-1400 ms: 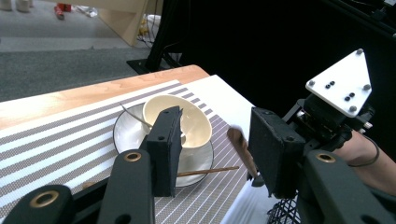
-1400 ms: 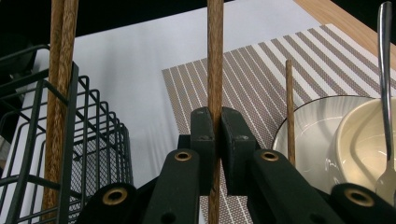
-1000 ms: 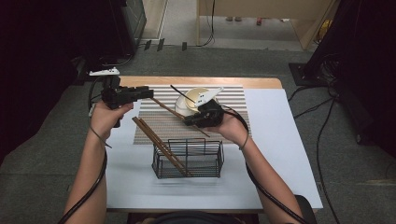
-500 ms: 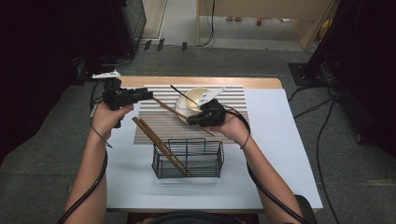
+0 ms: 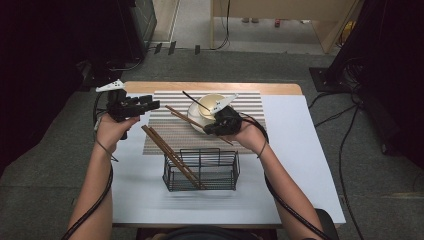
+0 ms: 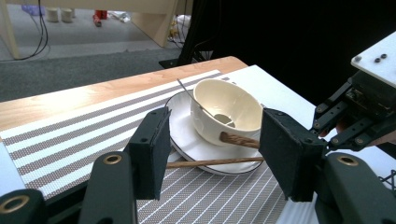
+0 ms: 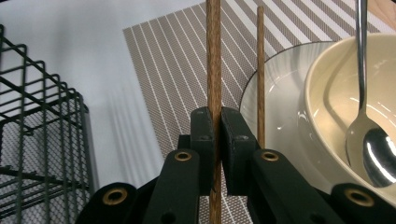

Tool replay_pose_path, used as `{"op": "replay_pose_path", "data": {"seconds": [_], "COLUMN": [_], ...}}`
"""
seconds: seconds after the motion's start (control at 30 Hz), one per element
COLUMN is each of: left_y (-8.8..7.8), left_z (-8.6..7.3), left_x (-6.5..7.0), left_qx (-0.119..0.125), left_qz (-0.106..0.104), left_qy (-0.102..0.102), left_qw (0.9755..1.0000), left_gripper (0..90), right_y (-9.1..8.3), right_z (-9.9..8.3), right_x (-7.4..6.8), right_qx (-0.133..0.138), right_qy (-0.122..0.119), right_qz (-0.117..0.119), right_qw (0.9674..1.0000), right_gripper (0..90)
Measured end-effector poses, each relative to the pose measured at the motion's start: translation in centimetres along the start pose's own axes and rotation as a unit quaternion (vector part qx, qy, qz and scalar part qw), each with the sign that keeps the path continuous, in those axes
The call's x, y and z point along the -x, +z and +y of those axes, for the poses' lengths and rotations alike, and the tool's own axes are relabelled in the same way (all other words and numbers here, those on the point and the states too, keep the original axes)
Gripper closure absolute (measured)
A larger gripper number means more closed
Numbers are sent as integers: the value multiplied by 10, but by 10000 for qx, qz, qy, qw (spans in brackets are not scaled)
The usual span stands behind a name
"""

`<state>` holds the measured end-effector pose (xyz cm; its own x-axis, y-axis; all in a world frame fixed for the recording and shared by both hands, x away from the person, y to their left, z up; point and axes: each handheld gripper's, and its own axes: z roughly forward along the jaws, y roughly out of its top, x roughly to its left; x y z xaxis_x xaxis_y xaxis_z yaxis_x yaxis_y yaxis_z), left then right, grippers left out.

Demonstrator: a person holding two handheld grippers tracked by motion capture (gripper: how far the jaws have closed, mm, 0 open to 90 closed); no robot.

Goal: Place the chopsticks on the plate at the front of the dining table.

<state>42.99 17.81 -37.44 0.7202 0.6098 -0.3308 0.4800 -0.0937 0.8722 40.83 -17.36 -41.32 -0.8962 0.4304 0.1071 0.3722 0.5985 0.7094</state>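
My right gripper (image 7: 217, 116) is shut on a brown chopstick (image 7: 214, 56) that runs away from it over the striped mat (image 7: 177, 60). A second chopstick (image 7: 260, 70) rests on the rim of the white plate (image 7: 280, 112). On that plate stands a cream bowl (image 6: 229, 109) with a metal spoon (image 7: 373, 149) in it. My left gripper (image 6: 218, 154) hovers at the mat's left end (image 5: 156, 104). Its jaws have just been opening, with nothing gripped between them. It faces the plate and the right gripper (image 5: 209, 128).
A black wire basket (image 5: 225, 170) stands on the white table (image 5: 300, 165) in front of the mat, and two chopsticks (image 5: 170, 152) lean into it from the left. Dark equipment and cables surround the table.
The left gripper has sunk a little toward the mat's left end and its jaws stand wider. The right gripper has kept its place and its grip on the chopstick.
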Motion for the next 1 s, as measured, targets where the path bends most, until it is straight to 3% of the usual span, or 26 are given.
{"op": "replay_pose_path", "data": {"seconds": [0.27, 0.8, 1.0], "left_y": [-2, 0, 2], "left_z": [-6, -12, -20], "left_x": [-5, -6, -12], "left_qx": [38, -44, -168], "left_qz": [19, -38, 161], "left_qy": [-119, -159, -127], "left_qw": [9999, 9999, 9996], "left_gripper": [433, 434, 399], "right_y": [12, 24, 26], "right_z": [-3, -4, -5], "right_x": [5, 11, 14], "right_qx": [-153, -368, -400], "right_qy": [47, 79, 99], "right_qz": [16, -68, -69], "right_qw": [9999, 9993, 9991], "right_gripper": [858, 857, 857]}}
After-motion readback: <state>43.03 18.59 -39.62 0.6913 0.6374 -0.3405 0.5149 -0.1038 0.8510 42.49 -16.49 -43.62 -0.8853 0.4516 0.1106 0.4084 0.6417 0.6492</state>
